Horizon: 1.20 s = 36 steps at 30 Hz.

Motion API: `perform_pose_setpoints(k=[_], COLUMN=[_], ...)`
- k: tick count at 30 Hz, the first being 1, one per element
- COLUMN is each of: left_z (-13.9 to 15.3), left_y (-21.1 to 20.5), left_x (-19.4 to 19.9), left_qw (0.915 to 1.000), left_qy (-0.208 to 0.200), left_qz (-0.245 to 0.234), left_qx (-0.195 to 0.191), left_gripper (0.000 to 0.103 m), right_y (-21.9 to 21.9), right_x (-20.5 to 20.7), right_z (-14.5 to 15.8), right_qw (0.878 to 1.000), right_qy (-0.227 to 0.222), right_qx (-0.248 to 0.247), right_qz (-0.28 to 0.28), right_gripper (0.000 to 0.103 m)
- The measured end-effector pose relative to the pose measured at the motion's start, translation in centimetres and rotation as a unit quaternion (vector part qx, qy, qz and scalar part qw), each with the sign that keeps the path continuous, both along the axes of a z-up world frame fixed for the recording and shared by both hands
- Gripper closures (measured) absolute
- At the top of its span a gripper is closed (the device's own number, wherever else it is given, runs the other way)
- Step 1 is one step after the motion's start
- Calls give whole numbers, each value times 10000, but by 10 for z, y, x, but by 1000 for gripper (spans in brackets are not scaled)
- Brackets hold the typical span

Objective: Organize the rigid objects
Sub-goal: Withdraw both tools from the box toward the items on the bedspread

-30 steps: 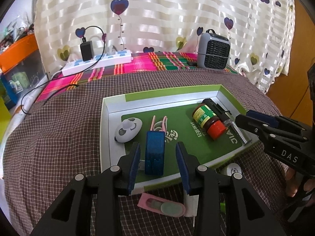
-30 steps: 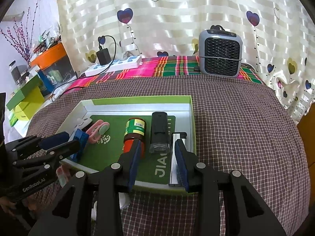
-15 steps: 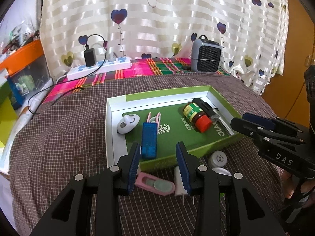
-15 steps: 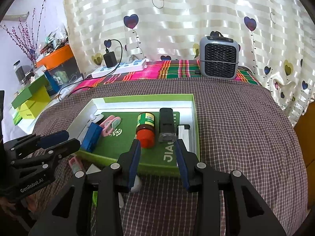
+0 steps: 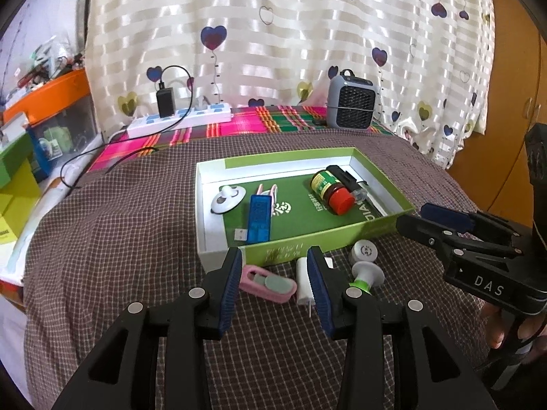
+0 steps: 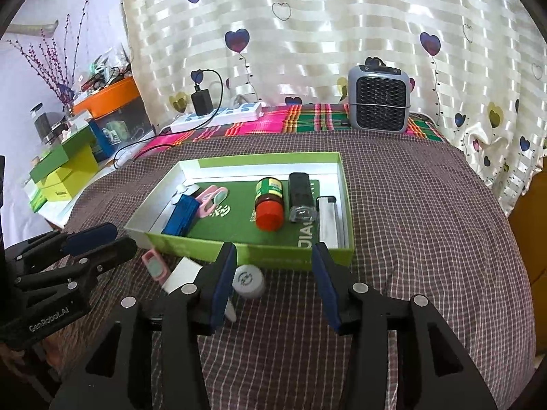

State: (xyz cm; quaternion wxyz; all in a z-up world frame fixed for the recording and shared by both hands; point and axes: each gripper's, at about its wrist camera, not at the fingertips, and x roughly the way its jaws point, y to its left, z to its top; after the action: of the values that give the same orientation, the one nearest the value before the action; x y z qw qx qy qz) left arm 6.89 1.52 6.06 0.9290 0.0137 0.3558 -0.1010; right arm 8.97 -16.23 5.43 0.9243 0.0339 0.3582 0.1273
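Several things lie in the green box [image 5: 383,174]; a pink case [image 5: 268,282], a white plug [image 5: 302,278] and small caps [image 5: 365,251] wait outside it. The left gripper [image 5: 275,285] and the right gripper [image 6: 273,280] are both empty, their jaws opening.

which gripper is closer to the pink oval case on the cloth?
Left. The left gripper, jaws opening and empty, hovers right over the pink oval case. The right gripper, also opening and empty, sits further right, past the white round cap.

one green tray [image 5: 386,174], one red-capped jar [image 5: 331,189], one blue case [image 5: 259,217], two white caps [image 5: 365,251]
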Motion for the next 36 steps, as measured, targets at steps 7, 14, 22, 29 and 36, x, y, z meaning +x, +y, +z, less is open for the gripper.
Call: perform_pose_setpoints(k=[7,14,22,29,36], left_z=[-3,-11,-21,-28,-33], left_y=[12,29,42,50,54], left_x=[-12,-21,-22,-21,-17], left_qw=[9999,9996,9989,9982,9979], left_qy=[5,96,211,309,384], left_qz=[84,210,322,344,322], left_qx=[-61,-178,-253,-382,-419], left_gripper=[64,64,64,64,63], right_y=[9,19,26,35,46], right_x=[-12,-22,-24,-21,-17], right_z=[-2,-7,-16,-23,-31], right_qw=[10000,9998,9996,9985,9973], right_qy=[25,47,172,251,346], right_qx=[-38,-31,5,133,26], right_qz=[68,177,237,475,649], right_gripper=[56,56,56,54,47])
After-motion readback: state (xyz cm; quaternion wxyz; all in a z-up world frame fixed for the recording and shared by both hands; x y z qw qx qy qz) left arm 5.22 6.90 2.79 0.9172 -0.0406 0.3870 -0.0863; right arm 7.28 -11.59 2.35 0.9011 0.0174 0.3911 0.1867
